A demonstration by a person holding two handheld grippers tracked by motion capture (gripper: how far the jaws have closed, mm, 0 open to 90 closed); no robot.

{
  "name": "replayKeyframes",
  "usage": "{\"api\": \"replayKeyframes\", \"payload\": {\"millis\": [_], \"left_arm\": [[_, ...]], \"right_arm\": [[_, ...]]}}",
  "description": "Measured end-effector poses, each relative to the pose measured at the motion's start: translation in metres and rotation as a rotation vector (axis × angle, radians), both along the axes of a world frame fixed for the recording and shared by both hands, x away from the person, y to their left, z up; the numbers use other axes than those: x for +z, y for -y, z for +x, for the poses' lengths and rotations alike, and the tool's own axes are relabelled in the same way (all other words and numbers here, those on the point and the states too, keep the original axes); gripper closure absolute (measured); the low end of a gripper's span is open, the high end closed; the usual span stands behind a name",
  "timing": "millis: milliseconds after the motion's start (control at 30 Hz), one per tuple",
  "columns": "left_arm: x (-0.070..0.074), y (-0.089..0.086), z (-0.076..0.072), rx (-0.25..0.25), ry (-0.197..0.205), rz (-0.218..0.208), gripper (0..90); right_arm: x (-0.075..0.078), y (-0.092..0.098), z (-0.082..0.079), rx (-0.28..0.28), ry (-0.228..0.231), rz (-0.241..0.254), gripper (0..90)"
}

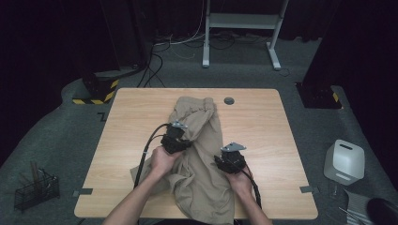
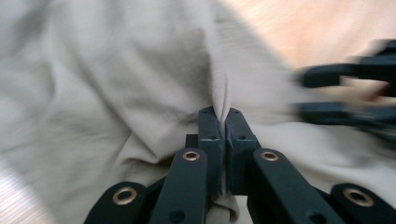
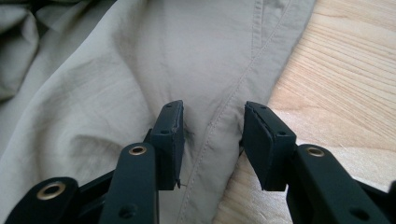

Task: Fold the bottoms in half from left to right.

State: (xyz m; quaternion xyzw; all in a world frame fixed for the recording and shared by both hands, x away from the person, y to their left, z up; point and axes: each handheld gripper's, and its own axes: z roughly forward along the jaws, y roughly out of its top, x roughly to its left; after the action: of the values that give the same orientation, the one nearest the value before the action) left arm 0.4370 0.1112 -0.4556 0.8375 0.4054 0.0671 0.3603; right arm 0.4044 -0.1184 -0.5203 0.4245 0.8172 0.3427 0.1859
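Dark curtains hang behind a wooden table (image 1: 263,122) on a grey carpet. Tan trousers (image 1: 202,154) lie crumpled in the middle of the table, running from the far side to the near edge. The left gripper (image 2: 226,122) is squeezed tight on a fold of the trousers, and the cloth sticks up between its jaws. The right gripper (image 3: 212,135) sits at the trousers' right edge with its jaws apart over a seam, not pinching it. A white box (image 1: 345,161) stands on the floor to the right.

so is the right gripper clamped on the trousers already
No: in the right gripper view the right gripper has its jaws standing apart over a seam at the edge of the beige trousers, pads not pressing the cloth.
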Motion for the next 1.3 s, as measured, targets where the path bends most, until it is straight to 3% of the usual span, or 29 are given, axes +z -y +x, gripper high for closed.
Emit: {"api": "replayKeyframes", "payload": {"millis": [100, 200, 233, 300, 367, 500, 567, 667, 733, 833, 933, 1067, 1100, 1133, 1200, 1233, 1300], "left_arm": [[-0.007, 0.019, -0.006, -0.059, -0.029, 0.018, 84.3], [-0.017, 0.025, -0.005, -0.057, -0.051, 0.03, 69.0], [-0.017, 0.023, -0.006, -0.051, -0.04, 0.029, 63.6], [-0.011, 0.015, -0.013, -0.035, -0.008, 0.021, 54.5], [-0.003, 0.002, -0.022, -0.009, 0.012, 0.014, 48.6], [0.004, -0.027, -0.043, 0.053, -0.011, -0.023, 43.5], [0.002, -0.036, -0.054, 0.062, -0.015, 0.016, 42.7], [-0.008, -0.044, -0.067, 0.078, -0.035, 0.049, 43.1], [-0.017, -0.045, -0.074, 0.089, -0.022, 0.088, 45.4], [-0.032, -0.045, -0.075, 0.109, -0.029, 0.111, 49.3], [-0.046, -0.043, -0.067, 0.118, -0.031, 0.141, 55.0], [-0.049, -0.045, -0.05, 0.147, 0.035, 0.174, 65.6], [-0.049, -0.045, -0.05, 0.147, 0.035, 0.174, 68.9], [-0.047, -0.05, -0.036, 0.176, 0.012, 0.165, 75.2], [-0.043, -0.054, -0.028, 0.187, 0.013, 0.174, 80.9], [-0.038, -0.058, -0.027, 0.197, 0.028, 0.166, 83.5], [-0.024, -0.065, -0.03, 0.209, 0.058, 0.112, 85.7]], "right_arm": [[0.0, 0.0, 0.0, -0.006, 0.0, -0.002, 58.1], [0.0, 0.0, -0.001, -0.004, -0.003, -0.001, 57.6], [0.001, 0.0, -0.001, -0.004, -0.01, 0.001, 56.5], [0.003, 0.002, -0.001, -0.007, -0.042, 0.021, 51.4], [0.007, 0.004, -0.006, -0.016, -0.04, 0.049, 49.7], [0.016, 0.007, -0.02, -0.009, -0.011, 0.092, 47.6], [0.019, 0.007, -0.026, 0.005, -0.009, 0.1, 47.4], [0.017, 0.006, -0.034, 0.019, -0.025, 0.09, 47.2], [0.013, 0.006, -0.04, 0.025, -0.04, 0.089, 47.4], [0.004, 0.001, -0.046, 0.032, -0.051, 0.028, 49.4], [0.001, -0.002, -0.046, 0.029, 0.001, -0.023, 54.0], [-0.001, -0.003, -0.031, 0.025, 0.026, -0.013, 56.3], [-0.001, -0.003, -0.031, 0.025, 0.026, -0.013, 56.3], [-0.002, -0.006, -0.016, 0.008, 0.031, -0.008, 57.1], [-0.001, -0.008, -0.01, 0.003, 0.027, -0.01, 57.5], [-0.001, -0.009, -0.007, -0.002, 0.02, -0.013, 57.5], [0.001, -0.011, -0.003, 0.001, 0.012, -0.025, 57.5]]}}
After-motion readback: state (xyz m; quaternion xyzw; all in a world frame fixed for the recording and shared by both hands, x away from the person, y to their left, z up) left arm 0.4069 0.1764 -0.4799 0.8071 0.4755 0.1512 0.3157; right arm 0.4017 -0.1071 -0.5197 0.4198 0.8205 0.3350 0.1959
